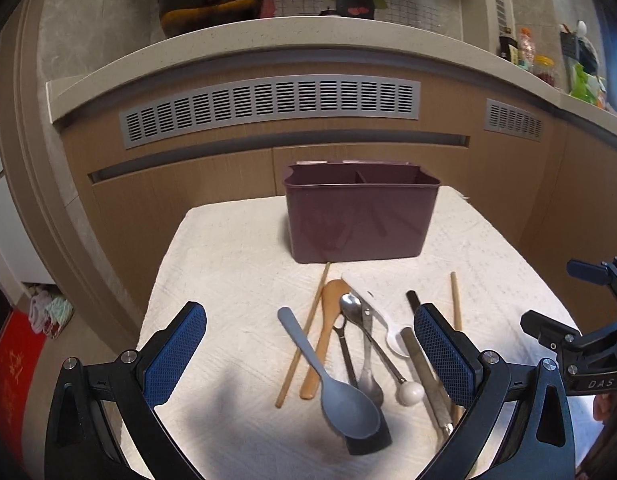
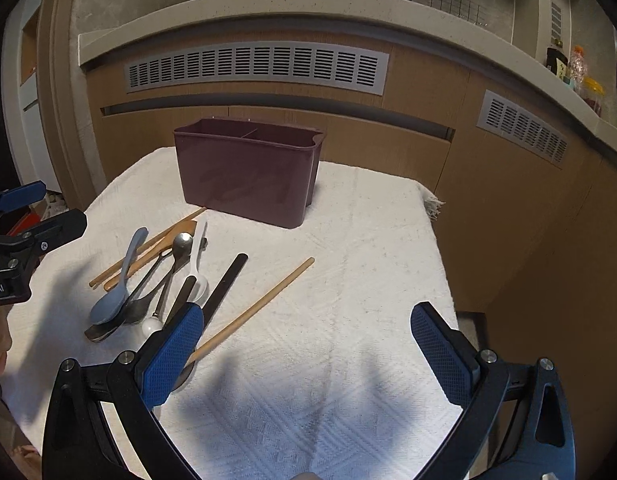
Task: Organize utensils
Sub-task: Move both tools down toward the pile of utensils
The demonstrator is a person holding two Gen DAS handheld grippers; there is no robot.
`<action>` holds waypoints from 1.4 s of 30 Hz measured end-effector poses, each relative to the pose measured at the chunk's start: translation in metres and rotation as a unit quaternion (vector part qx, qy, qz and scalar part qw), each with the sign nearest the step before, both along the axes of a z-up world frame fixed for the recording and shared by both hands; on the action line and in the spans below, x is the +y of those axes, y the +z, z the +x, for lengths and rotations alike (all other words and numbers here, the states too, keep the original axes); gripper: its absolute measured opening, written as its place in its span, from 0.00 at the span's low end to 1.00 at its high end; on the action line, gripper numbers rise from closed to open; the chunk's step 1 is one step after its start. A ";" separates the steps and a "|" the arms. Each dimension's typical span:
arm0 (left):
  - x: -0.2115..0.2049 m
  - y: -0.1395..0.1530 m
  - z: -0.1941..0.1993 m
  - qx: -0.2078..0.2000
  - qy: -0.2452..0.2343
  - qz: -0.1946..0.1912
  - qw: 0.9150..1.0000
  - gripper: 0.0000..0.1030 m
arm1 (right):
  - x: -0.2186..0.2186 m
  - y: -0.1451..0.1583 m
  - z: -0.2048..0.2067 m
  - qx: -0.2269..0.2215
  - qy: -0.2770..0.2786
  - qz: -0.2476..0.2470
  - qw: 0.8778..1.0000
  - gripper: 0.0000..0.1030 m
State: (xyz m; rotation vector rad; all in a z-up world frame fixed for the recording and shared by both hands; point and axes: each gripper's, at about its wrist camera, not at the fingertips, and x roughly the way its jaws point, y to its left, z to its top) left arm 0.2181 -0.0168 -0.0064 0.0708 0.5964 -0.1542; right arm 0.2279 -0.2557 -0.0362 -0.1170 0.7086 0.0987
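While both claws hover above the cloth-covered desk [image 1: 236,248], neither grips anything: the left claw [image 1: 310,354] stands with its blue pads spread wide over the pile of utensils, and the right claw [image 2: 308,356] is spread just as wide over bare white cloth. In the left wrist view, the maroon caddy [image 1: 360,220] stands upright at 12 o'clock, a divider showing inside its rim. The utensils lie loose in front of it, toward 6 o'clock. A grey spoon [image 1: 332,384] rests bowl-down on a black spatula [image 1: 368,438], a wooden spoon [image 1: 326,332] and a metal spoon [image 1: 358,332] lie beside it, and a white spoon [image 1: 394,336] sits at about 3 o'clock of the pile. One chopstick [image 1: 304,336] lies at the pile's 9 o'clock edge. In the right wrist view, another chopstick [image 2: 260,304] lies apart from the pile, its near end passing under the claw's left pad.
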 end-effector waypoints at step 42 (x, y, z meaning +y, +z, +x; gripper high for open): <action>0.062 -0.058 0.015 0.092 0.060 -0.046 0.993 0.68 | 0.066 -0.055 0.055 0.078 0.044 -0.003 0.996 0.80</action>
